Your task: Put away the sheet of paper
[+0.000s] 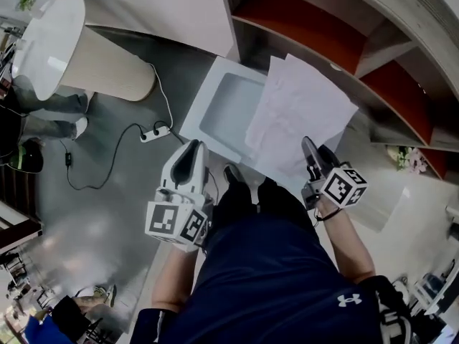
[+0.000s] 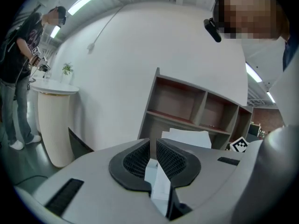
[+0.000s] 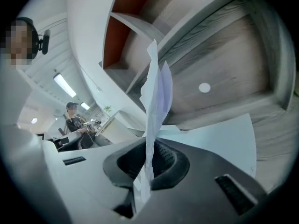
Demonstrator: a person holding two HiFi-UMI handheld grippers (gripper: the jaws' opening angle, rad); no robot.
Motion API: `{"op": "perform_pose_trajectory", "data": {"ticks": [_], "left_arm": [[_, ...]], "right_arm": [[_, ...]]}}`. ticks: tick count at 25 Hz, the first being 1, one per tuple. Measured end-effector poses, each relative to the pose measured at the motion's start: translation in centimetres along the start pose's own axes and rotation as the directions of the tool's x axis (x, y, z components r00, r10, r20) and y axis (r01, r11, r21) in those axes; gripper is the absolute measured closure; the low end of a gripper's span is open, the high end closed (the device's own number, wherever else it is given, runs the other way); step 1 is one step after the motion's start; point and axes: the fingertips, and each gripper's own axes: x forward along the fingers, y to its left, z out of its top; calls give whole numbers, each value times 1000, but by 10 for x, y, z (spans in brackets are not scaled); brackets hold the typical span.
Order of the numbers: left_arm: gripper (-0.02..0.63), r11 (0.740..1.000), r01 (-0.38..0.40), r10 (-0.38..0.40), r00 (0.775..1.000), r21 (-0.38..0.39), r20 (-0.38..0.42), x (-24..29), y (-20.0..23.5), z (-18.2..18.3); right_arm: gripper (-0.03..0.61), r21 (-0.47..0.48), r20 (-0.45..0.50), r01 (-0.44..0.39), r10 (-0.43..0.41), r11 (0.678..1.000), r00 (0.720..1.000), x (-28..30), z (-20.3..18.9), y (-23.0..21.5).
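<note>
Several white sheets of paper [image 1: 301, 106] hang over the floor in front of the wooden shelf unit [image 1: 308, 27]. My right gripper [image 1: 308, 145] is shut on their near edge. In the right gripper view the paper [image 3: 156, 92] rises edge-on from between the pads, and the right gripper [image 3: 149, 153] faces the shelf [image 3: 224, 78]. My left gripper [image 1: 192, 147] hovers left of the paper, apart from it, above the near edge of a white tray [image 1: 226, 102]. In the left gripper view the left gripper [image 2: 153, 146] shows a narrow slit between its pads with nothing gripped, and the paper [image 2: 187, 138] shows beyond.
The white tray lies on the grey floor before the shelf. A round white pedestal table [image 1: 64, 41] stands at the far left, and a power strip with its cable [image 1: 154, 132] lies beside it. A person [image 2: 18, 78] stands by that table.
</note>
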Motion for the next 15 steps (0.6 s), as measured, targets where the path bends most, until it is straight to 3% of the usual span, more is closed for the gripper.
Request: {"op": "perform_pose_trajectory", "data": {"ticks": [8,12,15], "left_arm": [[560,995,103,-102,991,6,-86,26,10,-13],[560,990,140,-138,985,7,-101,33,13,-14],[560,986,164,-163,980,2,-113,36,16,-16]], "right_arm": [[563,207,13,128,-134,970,991,1,-41,-45],[563,361,-6,166,-176,918,984,10,-73,-69],[563,421,-52,203,-200,884,978,17,-99,-82]]}}
